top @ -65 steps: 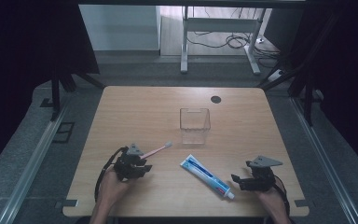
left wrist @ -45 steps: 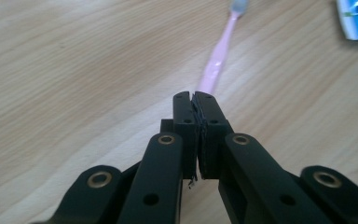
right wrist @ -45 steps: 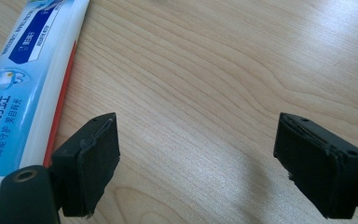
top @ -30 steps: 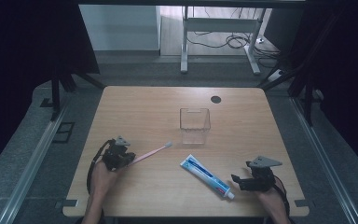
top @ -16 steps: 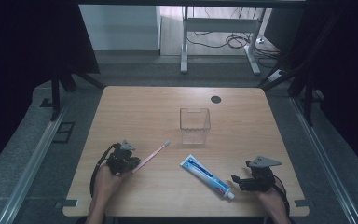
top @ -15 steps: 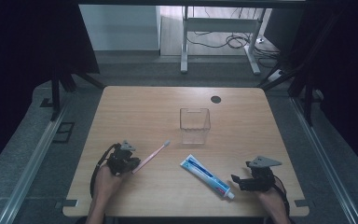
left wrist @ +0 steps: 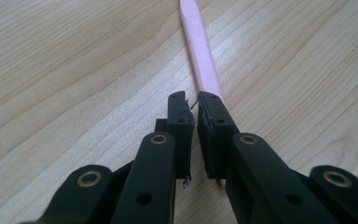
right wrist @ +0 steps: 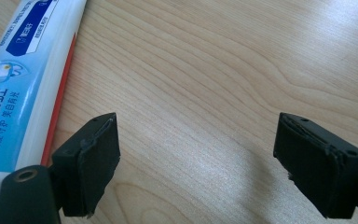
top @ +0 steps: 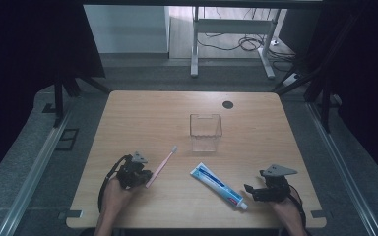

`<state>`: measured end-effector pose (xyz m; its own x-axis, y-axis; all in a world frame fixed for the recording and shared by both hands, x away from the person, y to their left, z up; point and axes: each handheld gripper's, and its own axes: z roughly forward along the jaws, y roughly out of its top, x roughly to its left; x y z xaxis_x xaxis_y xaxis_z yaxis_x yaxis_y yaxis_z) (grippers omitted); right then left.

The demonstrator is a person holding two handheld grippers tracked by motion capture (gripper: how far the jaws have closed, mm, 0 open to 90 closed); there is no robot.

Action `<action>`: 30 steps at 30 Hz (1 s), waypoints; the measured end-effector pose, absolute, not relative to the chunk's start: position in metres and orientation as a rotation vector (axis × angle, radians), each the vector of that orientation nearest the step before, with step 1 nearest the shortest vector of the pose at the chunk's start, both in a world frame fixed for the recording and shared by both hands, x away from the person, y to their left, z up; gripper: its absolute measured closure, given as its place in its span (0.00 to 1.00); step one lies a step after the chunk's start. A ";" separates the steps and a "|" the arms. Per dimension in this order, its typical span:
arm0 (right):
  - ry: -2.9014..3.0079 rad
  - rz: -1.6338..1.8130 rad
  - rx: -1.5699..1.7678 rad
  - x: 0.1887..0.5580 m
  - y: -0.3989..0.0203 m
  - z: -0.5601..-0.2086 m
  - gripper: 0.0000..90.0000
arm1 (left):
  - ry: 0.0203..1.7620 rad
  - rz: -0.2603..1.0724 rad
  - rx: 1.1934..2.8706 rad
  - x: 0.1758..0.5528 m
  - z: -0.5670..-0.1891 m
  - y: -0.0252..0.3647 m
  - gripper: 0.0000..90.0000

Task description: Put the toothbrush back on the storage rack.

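- Item one, the pink toothbrush (top: 160, 167): we find it on the table (top: 256, 123) at the near left, handle end toward us, bristle head pointing up-table toward the cup. In the left gripper view its handle (left wrist: 204, 60) runs straight out from between the jaws.
- Item two, the left gripper (top: 145, 178): we record its jaws nearly together, clenched on the tail of the toothbrush handle. Whether the brush is lifted off the wood or merely pinched where it lies, we cannot tell.
- Item three, the clear cup (top: 205, 132): upright near the table's middle, nothing inside it, well apart from the brush head.
- Item four, the toothpaste tube (top: 218, 185): flat on the table between the two hands, cap end toward the right gripper, untouched.
- Item five, the right gripper (top: 250, 189): released, jaws standing wide over bare wood in the right gripper view, the tube (right wrist: 25, 84) just beside its left jaw and not between the pads.
- Progress, as we judge it: the brush is grasped and little more. If the brush and tube are meant for the cup, carrying both over remains to be done.
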<state>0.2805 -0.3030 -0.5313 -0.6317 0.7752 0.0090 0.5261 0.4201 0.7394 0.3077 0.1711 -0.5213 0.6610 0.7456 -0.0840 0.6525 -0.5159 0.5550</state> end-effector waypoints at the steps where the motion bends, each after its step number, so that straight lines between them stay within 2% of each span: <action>1: 2.345 1.043 1.121 0.281 -0.303 -0.531 0.17 | 1.089 0.224 2.313 0.308 -0.520 0.172 0.92; 8: 2.342 1.041 1.130 0.281 -0.304 -0.532 0.17 | 1.098 0.170 2.293 0.313 -0.512 0.174 0.84; 15: 2.344 1.039 1.135 0.281 -0.304 -0.532 0.17 | 1.110 0.128 2.362 0.325 -0.503 0.163 0.78; 30: 2.350 1.037 1.133 0.281 -0.304 -0.532 0.17 | 1.134 0.060 2.526 0.357 -0.493 0.131 0.78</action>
<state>0.2810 -0.3044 -0.5323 -0.6279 0.7781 0.0158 0.5360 0.4176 0.7337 0.3574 0.1307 -0.4931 0.6753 0.7292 -0.1107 0.7134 -0.6078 0.3487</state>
